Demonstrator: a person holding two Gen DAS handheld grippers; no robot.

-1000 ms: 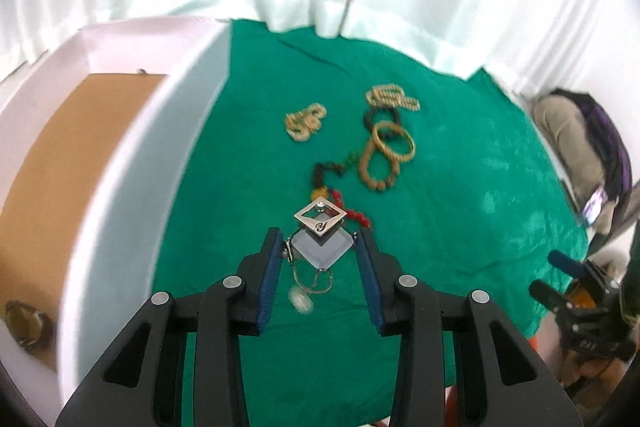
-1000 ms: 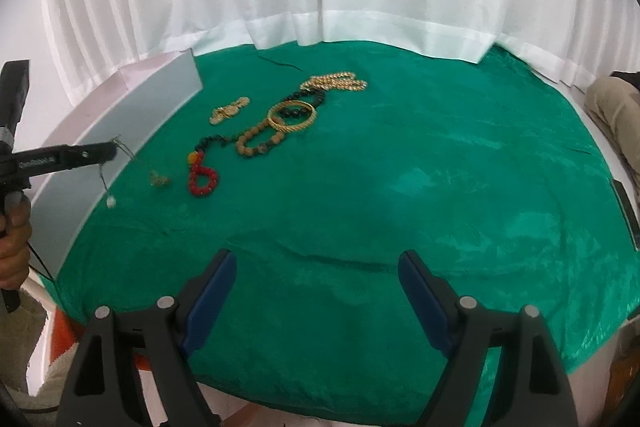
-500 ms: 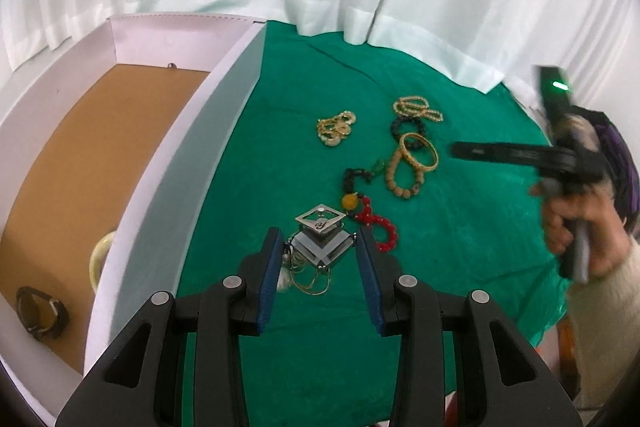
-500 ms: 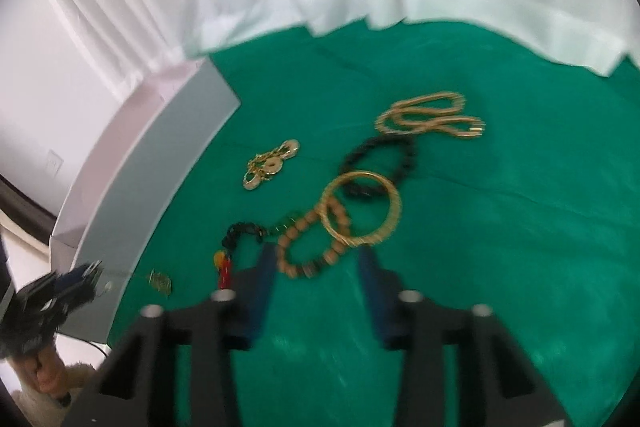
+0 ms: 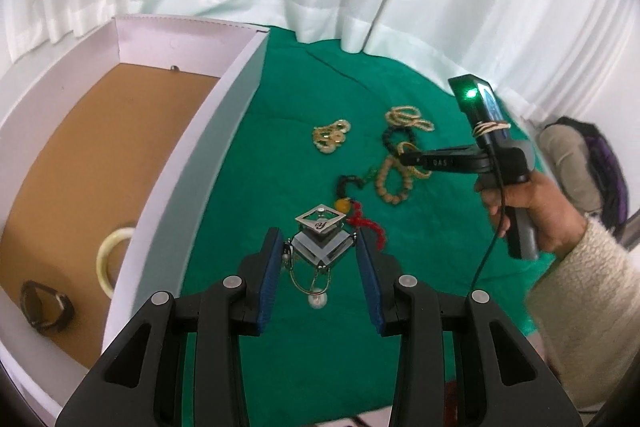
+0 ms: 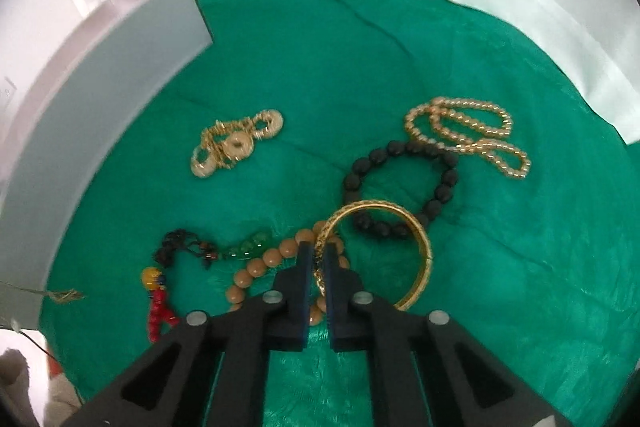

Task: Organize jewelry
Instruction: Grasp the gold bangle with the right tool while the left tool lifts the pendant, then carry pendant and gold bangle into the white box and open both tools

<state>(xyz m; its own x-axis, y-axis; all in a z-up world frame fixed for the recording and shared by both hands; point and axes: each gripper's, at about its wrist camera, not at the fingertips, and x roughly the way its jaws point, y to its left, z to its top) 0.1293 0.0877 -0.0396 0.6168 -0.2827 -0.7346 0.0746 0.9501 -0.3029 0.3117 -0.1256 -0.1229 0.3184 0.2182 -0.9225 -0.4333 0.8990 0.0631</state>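
Green cloth (image 6: 400, 67); R tongs (image 6: 318, 269) clamping gold bangle (image 6: 416, 227).

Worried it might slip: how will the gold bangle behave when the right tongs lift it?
The gold bangle looks rigid, so it should keep its hoop shape. Pinched on one side by the right tongs, it may swing. Its metal looks smooth, possibly slippery.

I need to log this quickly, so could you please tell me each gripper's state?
Left gripper: shut on the silver pendant.
Right gripper: shut on the gold bangle.
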